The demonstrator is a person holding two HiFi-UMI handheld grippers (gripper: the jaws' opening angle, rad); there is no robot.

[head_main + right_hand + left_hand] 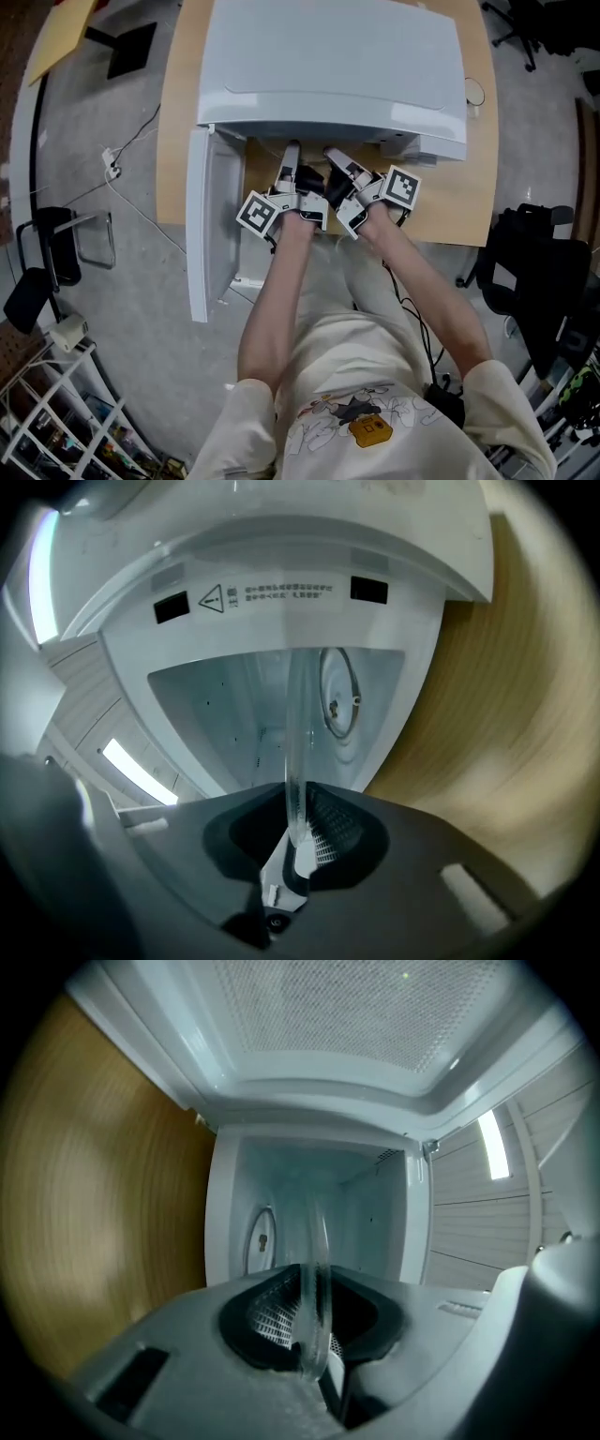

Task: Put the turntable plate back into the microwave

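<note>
I work two tongs, one per hand. Nearest me, the left gripper [290, 161] and the right gripper [337, 167] sit side by side above the near edge of the one wooden table [469, 197]. Each has its jaws drawn narrow and clamped on the rim of the single clear glass turntable plate [317, 1274], which hangs between them at the mouth of the cavity. Beyond them stands one white microwave [328, 66], its door [202, 225] swung open at the left. Deepest inside, one round recess [337, 705] marks the cavity floor.
</note>
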